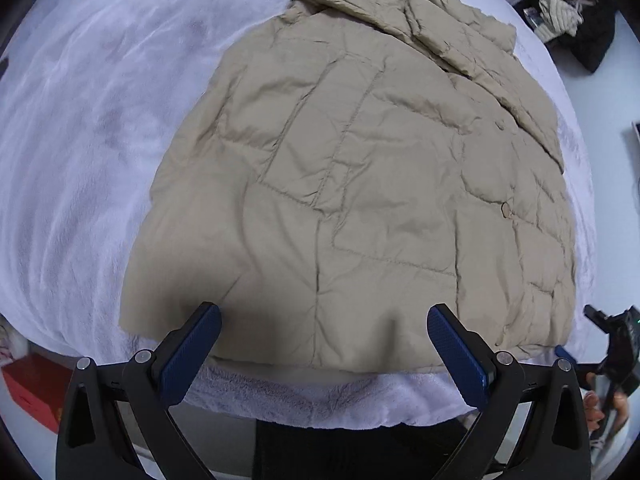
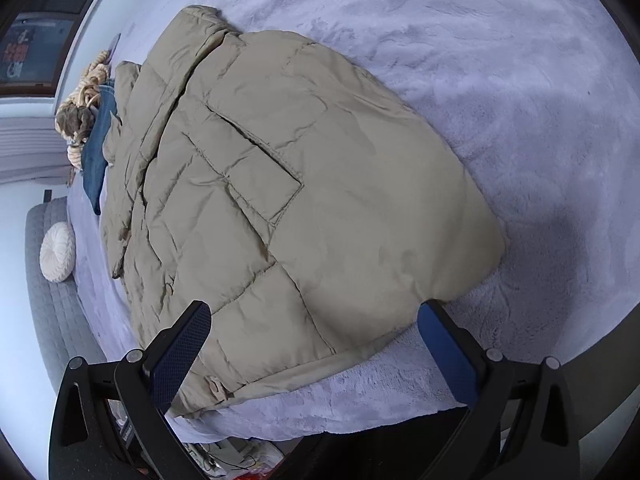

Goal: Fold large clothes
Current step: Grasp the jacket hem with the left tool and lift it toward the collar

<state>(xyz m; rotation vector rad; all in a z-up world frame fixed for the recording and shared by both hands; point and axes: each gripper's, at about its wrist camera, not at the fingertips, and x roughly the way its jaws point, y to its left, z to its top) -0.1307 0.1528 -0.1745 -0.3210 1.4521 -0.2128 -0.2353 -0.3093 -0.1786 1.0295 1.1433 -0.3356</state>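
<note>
A beige quilted jacket (image 1: 360,184) lies flat on a pale lilac fleece blanket (image 1: 80,160), its collar at the far end and its hem toward me. My left gripper (image 1: 324,316) hovers open above the hem edge, nothing between its blue pads (image 1: 192,356). In the right wrist view the same jacket (image 2: 300,200) lies slantwise on the blanket (image 2: 520,100), folded in on itself, with a patch pocket showing. My right gripper (image 2: 314,314) stands wide open over the near corner of the hem, its pads (image 2: 448,356) clear of the cloth.
The bed's front edge runs just under both grippers. Blue jeans (image 2: 96,160) and a knitted bundle (image 2: 80,112) lie beyond the jacket's collar. A round white cushion (image 2: 58,246) sits on a grey sofa. A red box (image 1: 32,388) stands on the floor. Dark clothes (image 1: 576,24) are piled at the far right.
</note>
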